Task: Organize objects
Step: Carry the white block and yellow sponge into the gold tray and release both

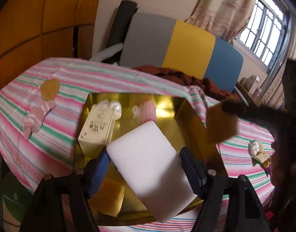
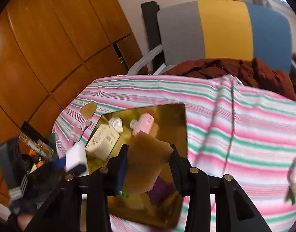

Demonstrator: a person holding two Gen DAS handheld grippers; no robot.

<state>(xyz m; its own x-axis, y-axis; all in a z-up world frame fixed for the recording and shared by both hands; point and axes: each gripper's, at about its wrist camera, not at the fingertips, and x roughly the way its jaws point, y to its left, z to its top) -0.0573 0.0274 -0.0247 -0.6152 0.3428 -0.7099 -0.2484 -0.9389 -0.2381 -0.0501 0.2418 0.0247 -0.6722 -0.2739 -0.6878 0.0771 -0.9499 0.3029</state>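
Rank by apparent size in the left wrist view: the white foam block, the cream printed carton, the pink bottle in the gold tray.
1. White foam block, though it sits nearest the camera in the left gripper, so its lead is unsure.
2. Cream printed carton.
3. Pink bottle, smallest, far in the gold tray.

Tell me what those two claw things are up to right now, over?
Left gripper shut on white foam block, over gold tray. Right gripper shut on brown sponge, same tray. Cream box, pink bottle already inside; nothing blocking.
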